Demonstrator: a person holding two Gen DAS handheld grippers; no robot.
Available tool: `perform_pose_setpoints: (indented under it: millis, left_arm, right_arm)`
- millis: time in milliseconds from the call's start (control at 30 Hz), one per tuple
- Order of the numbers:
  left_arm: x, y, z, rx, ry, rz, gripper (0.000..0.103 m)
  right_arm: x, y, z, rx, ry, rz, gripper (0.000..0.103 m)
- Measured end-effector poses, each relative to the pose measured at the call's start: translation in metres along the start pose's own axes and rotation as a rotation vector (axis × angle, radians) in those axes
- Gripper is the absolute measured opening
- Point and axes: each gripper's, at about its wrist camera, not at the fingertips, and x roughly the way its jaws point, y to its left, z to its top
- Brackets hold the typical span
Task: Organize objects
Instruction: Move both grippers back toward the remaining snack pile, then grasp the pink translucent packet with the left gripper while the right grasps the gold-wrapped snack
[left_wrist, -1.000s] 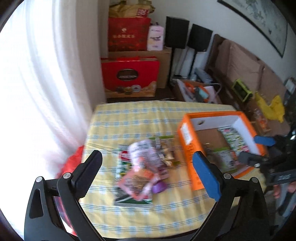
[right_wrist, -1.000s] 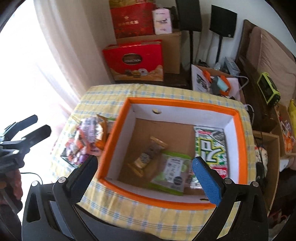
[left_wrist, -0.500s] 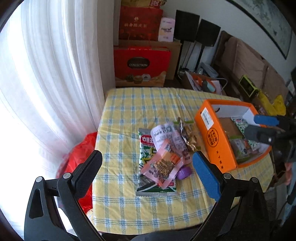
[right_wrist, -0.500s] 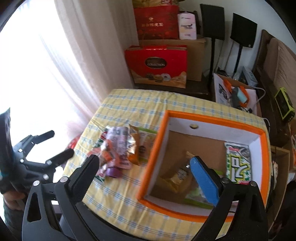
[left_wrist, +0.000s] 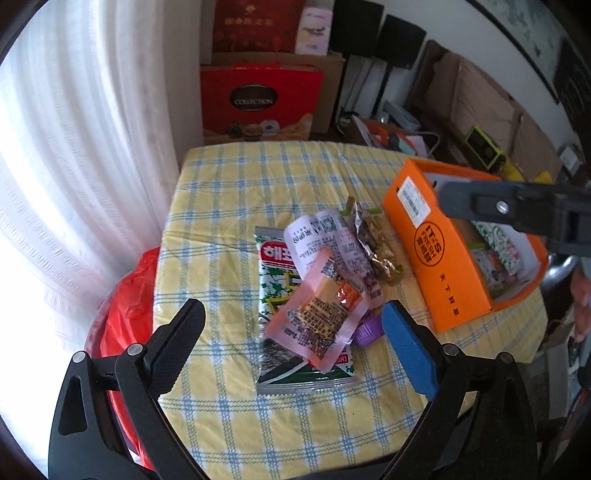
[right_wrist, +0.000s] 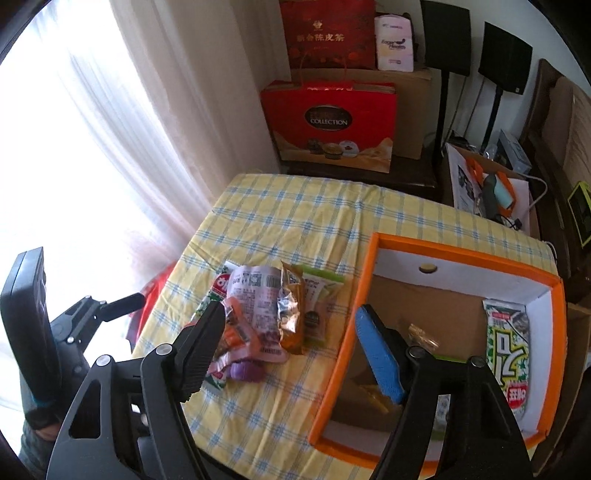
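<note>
A pile of snack packets lies on the yellow checked tablecloth: a pink packet on top of a green seaweed packet, a white-pink packet, a gold packet and a small purple item. My left gripper hangs open above the pink packet, holding nothing. My right gripper hovers over the right edge of the pile, its jaws closing with nothing pressed between them. The orange box to the right holds a seaweed packet and other snacks.
White curtains hang along the left. A red plastic bag sits below the table's left edge. Behind the table stand a red gift bag, cardboard boxes and black speakers. Cluttered furniture lines the right.
My right gripper has moved left from above the orange box to the pile's edge, and its jaws have narrowed. My left gripper has come down closer to the pile.
</note>
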Motion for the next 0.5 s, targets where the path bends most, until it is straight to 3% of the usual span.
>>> perform_pose_setpoints:
  millis: [333, 500]
  left_arm:
    - [0.018, -0.019, 0.006, 0.068, 0.008, -0.009, 0.092]
    - [0.026, -0.024, 0.006, 0.089, 0.021, -0.008, 0.08]
  right_arm:
    - [0.042, 0.007, 0.015, -0.019, 0.078, -0.035, 0.075]
    - [0.06, 0.008, 0.021, -0.016, 0.11, -0.046, 0.073]
